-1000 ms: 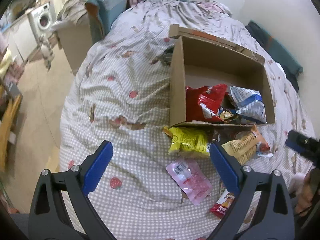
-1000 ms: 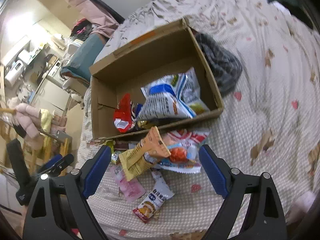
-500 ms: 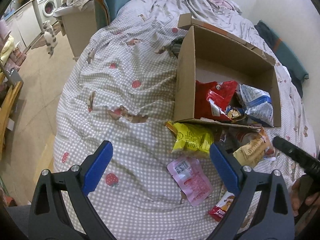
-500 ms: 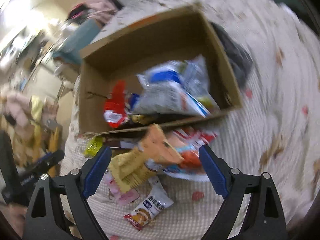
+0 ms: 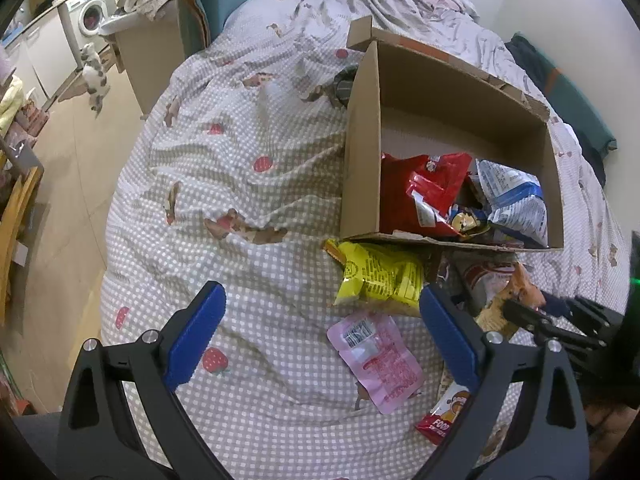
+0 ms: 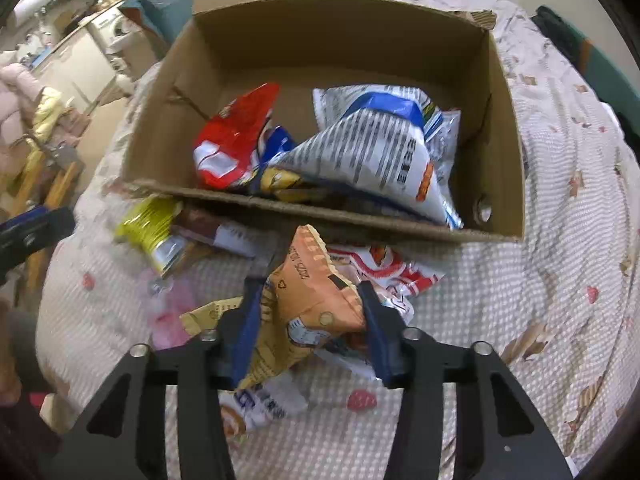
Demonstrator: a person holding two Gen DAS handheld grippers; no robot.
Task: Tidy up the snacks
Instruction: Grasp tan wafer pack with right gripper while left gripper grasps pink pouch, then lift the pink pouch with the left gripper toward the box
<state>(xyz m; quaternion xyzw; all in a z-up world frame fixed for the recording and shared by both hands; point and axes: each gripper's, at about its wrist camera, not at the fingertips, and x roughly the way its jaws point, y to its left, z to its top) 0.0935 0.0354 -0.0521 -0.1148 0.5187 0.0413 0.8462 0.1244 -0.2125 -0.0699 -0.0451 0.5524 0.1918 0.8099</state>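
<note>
One cardboard box [image 6: 504, 128] is sitting on the checked bedspread [image 5: 240, 184], holding one crinkly red bag [image 6: 236, 136], one white-and-blue bag [image 6: 380, 148] and a few smaller packets I cannot count. Outside it, just in front of its near wall, are lying one yellow bag [image 5: 380, 276], one flat pink pouch [image 5: 376, 360], a red-and-white wrapper [image 6: 384, 272] and a small packet [image 5: 444, 416].

The right gripper [image 6: 310, 312] has just been closing and is pinching one puffy orange bag [image 6: 312, 288] between its blue pads. The left gripper [image 5: 320, 332] is hanging wide open above the bedspread, gripping nothing.

Only the left view is showing the washing machine [image 5: 90, 14]; only the right view is showing the pinch clearly.
</note>
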